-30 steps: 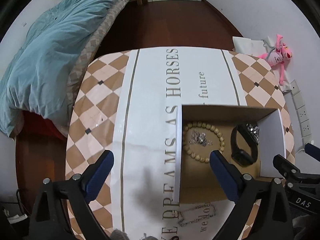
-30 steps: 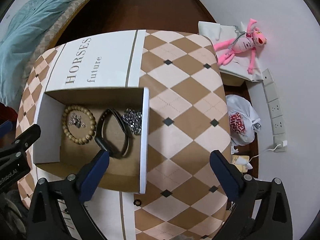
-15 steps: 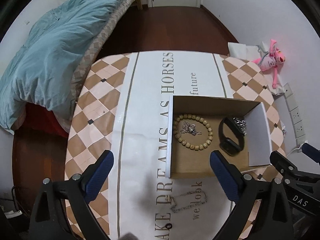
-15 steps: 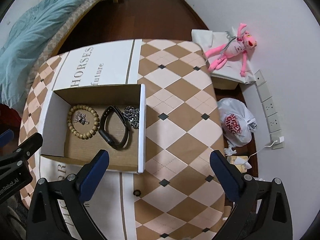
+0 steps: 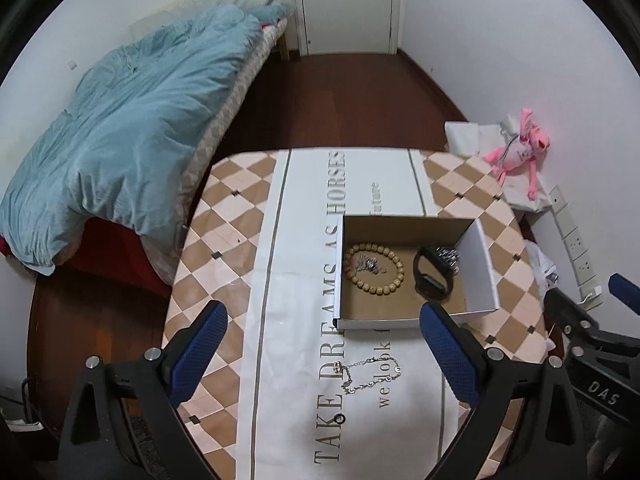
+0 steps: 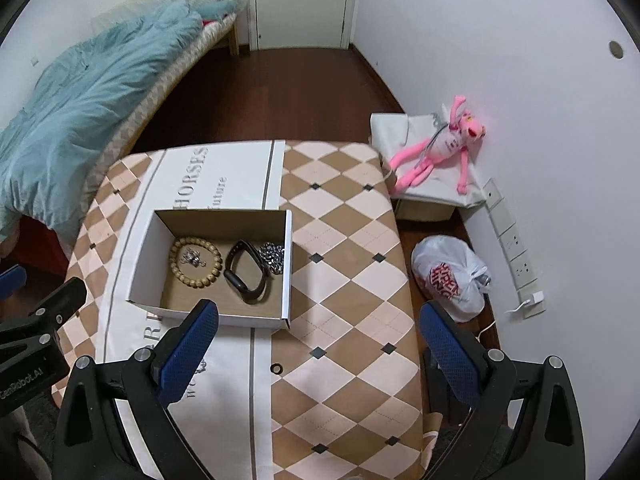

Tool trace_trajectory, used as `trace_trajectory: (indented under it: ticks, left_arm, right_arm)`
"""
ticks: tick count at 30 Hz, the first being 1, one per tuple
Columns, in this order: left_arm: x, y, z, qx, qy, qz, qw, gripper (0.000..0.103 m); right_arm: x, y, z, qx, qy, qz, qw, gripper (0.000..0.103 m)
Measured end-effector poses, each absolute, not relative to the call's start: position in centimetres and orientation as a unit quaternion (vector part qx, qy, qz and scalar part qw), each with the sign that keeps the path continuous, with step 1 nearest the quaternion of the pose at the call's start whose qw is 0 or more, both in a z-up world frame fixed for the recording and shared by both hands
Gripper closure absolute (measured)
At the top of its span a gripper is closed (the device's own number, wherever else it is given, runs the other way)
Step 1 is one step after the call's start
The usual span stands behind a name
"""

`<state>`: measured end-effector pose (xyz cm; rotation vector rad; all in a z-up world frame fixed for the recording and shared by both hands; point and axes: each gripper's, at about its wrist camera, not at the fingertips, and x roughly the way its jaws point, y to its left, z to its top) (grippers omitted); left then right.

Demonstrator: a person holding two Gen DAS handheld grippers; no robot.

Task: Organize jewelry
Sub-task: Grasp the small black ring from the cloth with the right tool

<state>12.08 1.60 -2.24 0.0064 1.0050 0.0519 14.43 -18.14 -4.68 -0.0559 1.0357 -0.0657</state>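
Both the left gripper (image 5: 322,350) and right gripper (image 6: 318,346) hang spread and empty above a checked tablecloth (image 6: 344,240), where a silver chain (image 5: 370,372) and small ring (image 6: 275,368) await the half-filled cardboard box (image 6: 286,264); beyond, a bed (image 5: 132,120).

Both wrist cameras look steeply down from high above, sharing the box (image 5: 416,322) (image 6: 208,316).
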Motion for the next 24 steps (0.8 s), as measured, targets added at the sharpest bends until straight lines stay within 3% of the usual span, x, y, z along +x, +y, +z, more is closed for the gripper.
trace_trajectory:
  ticks: [12,19,24]
  left_arm:
    - [9.2,1.8,1.0,-0.009,0.445,0.028,0.895,0.005]
    - [8.8,2.8,-3.9,-0.002,0.477,0.076,0.876,0.005]
    - [8.0,4.1,-10.1,-0.015,0.536,0.086,0.840,0.005]
  right_arm:
    - [10.9,-19.2,-1.5,0.029,0.478,-0.013,0.878,0.001]
    - [10.3,-20.9,-8.6,0.056,0.540,-0.014,0.840,0.002]
    - [10.0,-21.4,-14.3,0.074,0.576,-0.006,0.814,0.017]
